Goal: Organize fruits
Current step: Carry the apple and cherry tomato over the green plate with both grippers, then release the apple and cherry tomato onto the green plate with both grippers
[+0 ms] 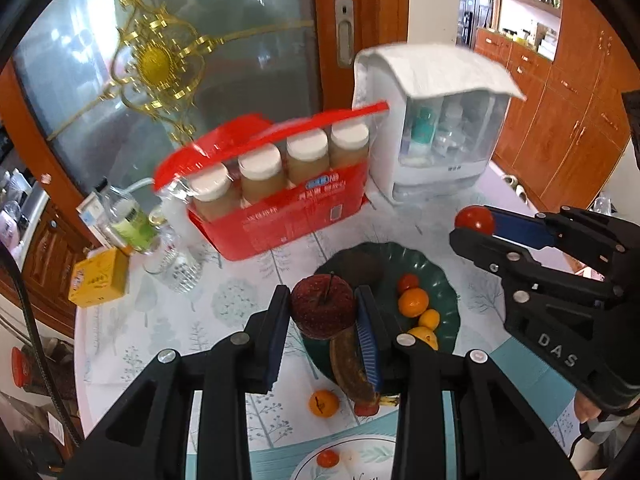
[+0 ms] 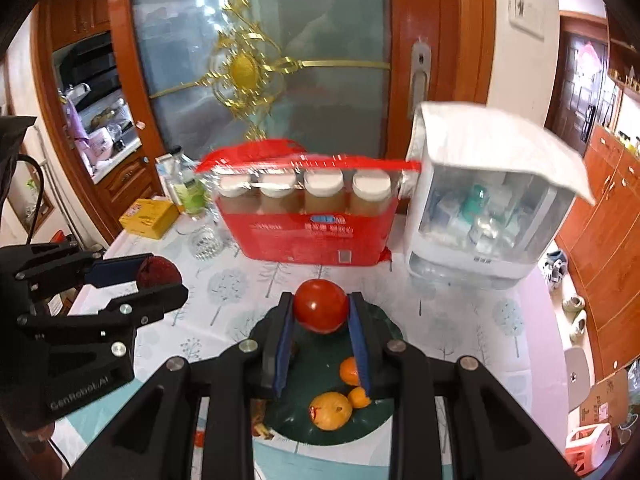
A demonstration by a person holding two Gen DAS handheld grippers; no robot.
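A: In the left wrist view, the left gripper (image 1: 323,312) sits at lower centre, its blue pads closed against a dark red apple (image 1: 322,306), stem up. It hangs above the left rim of the green plate (image 1: 444,280), probably so the apple can go down among the fruit there.

B: And the other one?

A: The right gripper (image 2: 321,316) has its fingers pressed to both sides of a red tomato (image 2: 321,305), held clear above the plate's far edge, at centre frame in its own view. Carrying one fruit per gripper looks like a way to fill the plate faster.

B: What is already on the plate?

A: Several small oranges (image 1: 413,301) at its right side and a browned banana (image 1: 352,364) lying across the near rim. One orange (image 1: 323,403) and a small tomato (image 1: 328,458) lie on the tablecloth (image 1: 224,312) lower in frame, not yet gathered. The red bottle pack (image 1: 280,208) stands behind, well apart.
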